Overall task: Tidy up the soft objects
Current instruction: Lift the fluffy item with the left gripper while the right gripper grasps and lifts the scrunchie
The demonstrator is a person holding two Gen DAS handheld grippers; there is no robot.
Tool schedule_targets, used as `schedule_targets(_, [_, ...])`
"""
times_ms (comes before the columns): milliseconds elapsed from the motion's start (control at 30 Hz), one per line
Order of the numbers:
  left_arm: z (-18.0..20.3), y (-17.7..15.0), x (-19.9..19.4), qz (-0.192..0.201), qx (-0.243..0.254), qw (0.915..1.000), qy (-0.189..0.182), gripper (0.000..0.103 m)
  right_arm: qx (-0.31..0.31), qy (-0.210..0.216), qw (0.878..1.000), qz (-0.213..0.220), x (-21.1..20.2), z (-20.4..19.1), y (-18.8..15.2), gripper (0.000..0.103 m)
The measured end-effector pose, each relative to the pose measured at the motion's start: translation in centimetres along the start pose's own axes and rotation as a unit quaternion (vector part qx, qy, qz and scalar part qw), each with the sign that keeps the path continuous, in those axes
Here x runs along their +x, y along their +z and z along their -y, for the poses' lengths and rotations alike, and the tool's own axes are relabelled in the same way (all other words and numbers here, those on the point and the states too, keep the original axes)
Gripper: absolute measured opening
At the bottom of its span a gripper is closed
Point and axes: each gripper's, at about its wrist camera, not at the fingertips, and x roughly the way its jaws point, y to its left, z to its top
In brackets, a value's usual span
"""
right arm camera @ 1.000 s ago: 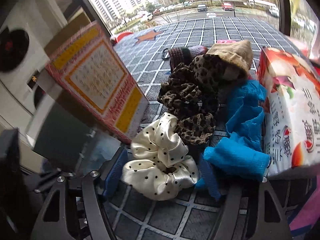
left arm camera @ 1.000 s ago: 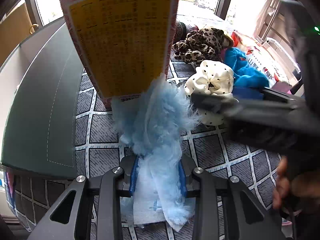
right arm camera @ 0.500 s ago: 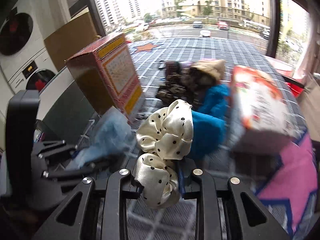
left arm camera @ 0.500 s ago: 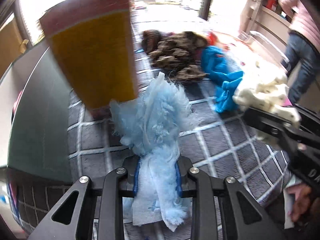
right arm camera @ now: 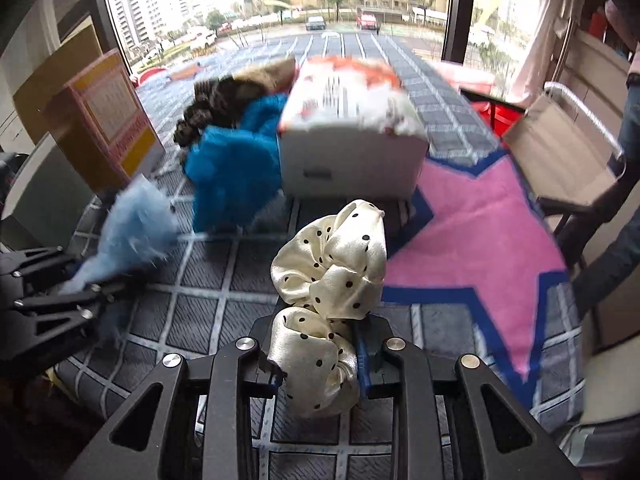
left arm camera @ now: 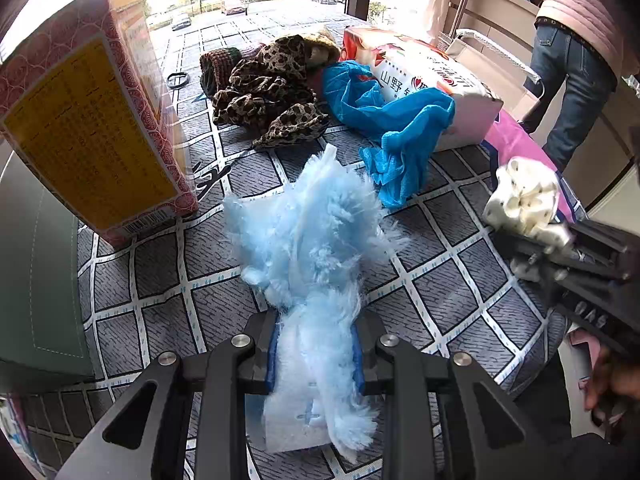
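Cream polka-dot scrunchie, crumpled, satiny.

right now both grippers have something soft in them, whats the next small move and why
Probably carry the cream polka-dot scrunchie to a drop spot and release it. The right hand-held gripper is shut on it, clear of the mat, and the left hand-held gripper is shut on the blue fluffy duster. Neither view shows a bin, so where is uncertain.

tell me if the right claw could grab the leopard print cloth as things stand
Probably not: the right claw is shut on the polka-dot scrunchie, and the leopard print cloth lies behind the blue cloth.
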Motion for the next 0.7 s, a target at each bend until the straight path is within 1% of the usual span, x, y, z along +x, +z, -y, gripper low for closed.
schedule_targets(33, [-0.1,-0.3,-0.3,0.0,0.0,1.0,0.001,0.029,0.006,0.005,1.0,-0.005,0.5,0.1,-0.3,0.029])
schedule_targets(67, [-0.1,-0.4,-0.4,0.001,-0.001,1.0,0.001,0.03,0.004,0.003,1.0,0.008,0.3,0.0,-0.5,0.029])
schedule_targets(133, [-0.1,-0.2,-0.2,0.001,0.0,1.0,0.003,0.03,-0.001,-0.003,1.0,0.016,0.4,-0.2,-0.7,0.031])
schedule_targets(200, [0.0,0.0,0.0,0.001,-0.002,1.0,0.002,0.03,0.005,0.001,1.0,0.028,0.3,-0.3,-1.0,0.033])
schedule_targets(333, [0.1,-0.1,0.0,0.002,-0.003,1.0,0.002,0.032,0.012,-0.001,0.999,0.038,-0.2,-0.2,-1.5,0.034])
schedule_targets(367, [0.0,-0.1,0.0,0.003,-0.003,1.0,0.003,0.033,0.011,-0.001,0.999,0.038,-0.1,-0.2,-1.5,0.037])
schedule_targets(400, [-0.1,-0.1,0.0,0.005,-0.003,1.0,0.004,0.035,0.009,0.004,0.999,0.037,-0.1,-0.4,-1.4,0.052])
schedule_targets(433, [-0.1,-0.1,0.0,0.006,-0.006,1.0,0.005,0.039,0.008,0.015,0.999,0.034,0.0,-0.7,-1.4,0.074])
schedule_targets(467, [-0.3,-0.2,0.0,0.006,-0.009,0.9999,0.006,0.045,0.005,0.022,0.999,0.027,0.4,-1.3,-1.1,0.085])
schedule_targets(500, [-0.5,-0.2,0.0,0.005,-0.013,0.9999,0.005,0.05,0.002,0.021,1.0,0.021,0.6,-1.8,-1.2,0.09])
schedule_targets(567, [-0.8,-0.4,0.2,-0.002,-0.014,0.9999,0.002,0.079,-0.016,0.0,1.0,0.018,0.7,-2.6,-1.4,0.09])
schedule_targets(600, [-0.7,-0.6,0.4,-0.008,-0.011,0.9999,0.006,0.084,-0.019,-0.002,1.0,0.017,0.7,-2.7,-1.4,0.09])
schedule_targets(700, [-0.8,-0.7,0.4,-0.005,-0.01,0.9999,0.005,0.085,-0.006,0.014,1.0,0.021,0.7,-2.2,-1.4,0.09])
